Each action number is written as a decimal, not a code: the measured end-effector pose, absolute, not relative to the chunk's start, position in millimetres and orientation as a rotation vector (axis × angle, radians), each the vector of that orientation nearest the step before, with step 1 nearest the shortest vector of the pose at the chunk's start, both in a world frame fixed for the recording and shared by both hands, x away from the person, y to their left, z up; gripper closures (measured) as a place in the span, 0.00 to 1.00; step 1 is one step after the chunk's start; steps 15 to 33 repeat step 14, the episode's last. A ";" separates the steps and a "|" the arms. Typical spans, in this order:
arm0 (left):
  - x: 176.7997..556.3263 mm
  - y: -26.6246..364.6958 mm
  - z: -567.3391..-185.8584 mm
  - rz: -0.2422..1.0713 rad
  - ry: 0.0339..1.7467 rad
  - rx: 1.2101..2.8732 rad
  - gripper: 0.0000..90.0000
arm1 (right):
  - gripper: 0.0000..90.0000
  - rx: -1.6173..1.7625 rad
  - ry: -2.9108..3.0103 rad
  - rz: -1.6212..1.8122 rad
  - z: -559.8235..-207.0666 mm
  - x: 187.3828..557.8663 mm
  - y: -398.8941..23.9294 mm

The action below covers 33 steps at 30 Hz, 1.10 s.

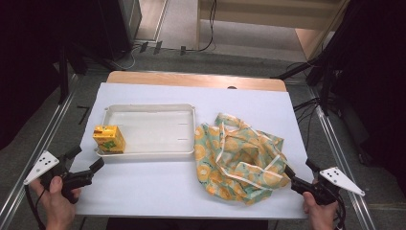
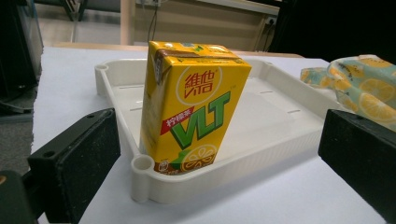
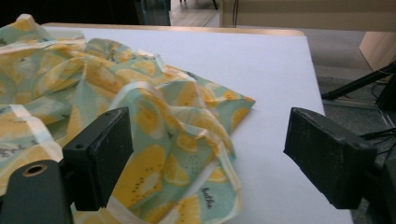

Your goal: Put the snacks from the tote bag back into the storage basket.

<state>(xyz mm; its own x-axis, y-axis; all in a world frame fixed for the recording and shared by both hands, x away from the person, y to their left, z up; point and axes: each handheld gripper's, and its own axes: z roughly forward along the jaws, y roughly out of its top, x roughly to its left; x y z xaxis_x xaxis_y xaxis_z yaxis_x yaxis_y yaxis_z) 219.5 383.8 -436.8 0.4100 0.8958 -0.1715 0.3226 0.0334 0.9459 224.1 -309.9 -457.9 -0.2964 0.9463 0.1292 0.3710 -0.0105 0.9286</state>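
A yellow lemon-tea carton (image 1: 109, 139) stands upright in the near left corner of a white tray (image 1: 186, 143), and a lemon-print cloth bag (image 1: 239, 155) lies crumpled on the surface (image 1: 158, 184) just right of the tray. The left claw (image 1: 86, 165) sits just near of that tray corner, released, its jaws spread wide with nothing between them; in the left gripper view the carton (image 2: 191, 107) stands ahead of the jaws, apart from both. The right claw (image 1: 299, 175) is at the near right edge of the bag, also released and empty; in the right gripper view the bag's (image 3: 140, 140) corner lies ahead between its jaws, untouched.

This looks like the step between setting the carton down and taking up the bag. The next move likely calls for the right claw to close on a hem or strap without dragging the whole cloth. The tray's raised rim and the bag's loose folds, which nearly touch the tray, are what could snag. Cables and stands lie beyond the surface, well apart.
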 end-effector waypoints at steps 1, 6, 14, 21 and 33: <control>219.7 384.0 -437.3 0.624 1.125 1.528 0.00 | 0.17 1.379 1.691 1.304 -458.6 223.9 -313.0; 221.9 382.4 -441.0 0.616 1.125 1.550 0.00 | 0.17 1.397 1.675 1.304 -460.3 224.5 -319.3; 223.7 382.6 -443.1 0.600 1.139 1.559 0.00 | 0.17 1.394 1.696 1.297 -460.9 225.0 -314.5; 223.7 382.6 -443.1 0.600 1.139 1.559 0.00 | 0.17 1.394 1.696 1.297 -460.9 225.0 -314.5; 223.7 382.6 -443.1 0.600 1.139 1.559 0.00 | 0.17 1.394 1.696 1.297 -460.9 225.0 -314.5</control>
